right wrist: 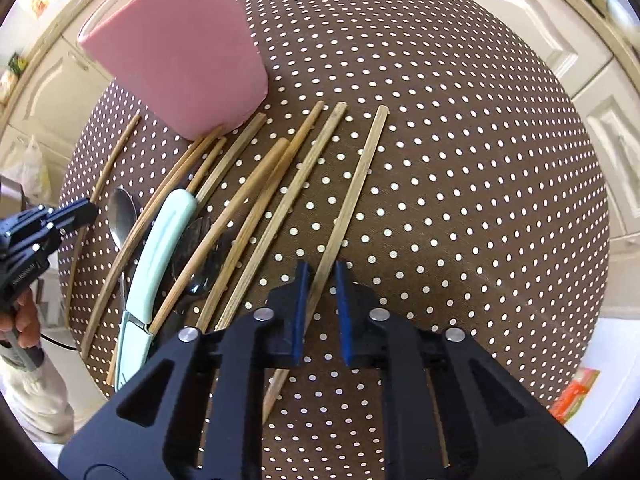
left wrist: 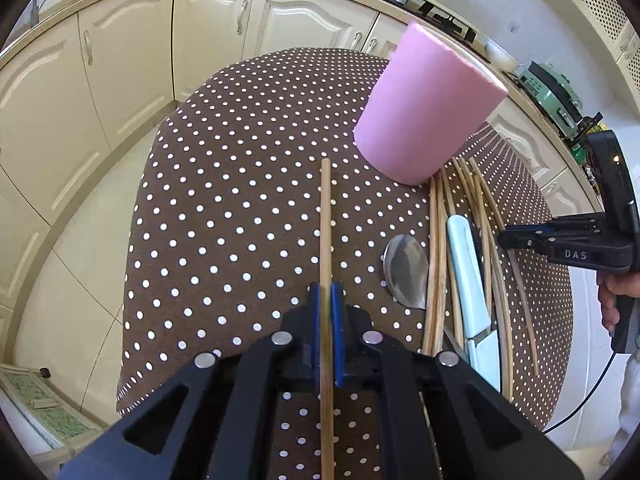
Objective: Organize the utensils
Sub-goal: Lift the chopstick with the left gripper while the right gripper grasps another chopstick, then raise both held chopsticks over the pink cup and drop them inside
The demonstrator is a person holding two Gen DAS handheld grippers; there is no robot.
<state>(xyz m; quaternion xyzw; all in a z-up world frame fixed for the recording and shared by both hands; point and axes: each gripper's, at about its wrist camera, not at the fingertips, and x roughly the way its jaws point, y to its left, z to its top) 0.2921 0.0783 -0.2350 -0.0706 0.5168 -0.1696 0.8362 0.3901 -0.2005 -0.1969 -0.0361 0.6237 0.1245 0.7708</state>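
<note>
A wooden chopstick (left wrist: 325,220) sticks out forward over the dotted table (left wrist: 240,200), and my left gripper (left wrist: 326,288) is shut on it. To its right stands a tall pink cup (left wrist: 428,108). Below the cup lie a metal spoon (left wrist: 406,276), a pale blue-handled utensil (left wrist: 468,280) and several chopsticks (left wrist: 436,260). In the right wrist view my right gripper (right wrist: 322,268) hangs over the rightmost chopstick (right wrist: 356,184). That stick runs between the blue pads (right wrist: 301,308), and a gap shows on its left side. The pink cup (right wrist: 180,52) is at upper left.
The round table (right wrist: 460,160) carries a brown cloth with white dots; its right half holds nothing but the cloth. Cream kitchen cabinets (left wrist: 120,60) curve behind it, with a hob and a green appliance (left wrist: 548,88) on the counter. A person's hand (left wrist: 612,300) holds the right gripper.
</note>
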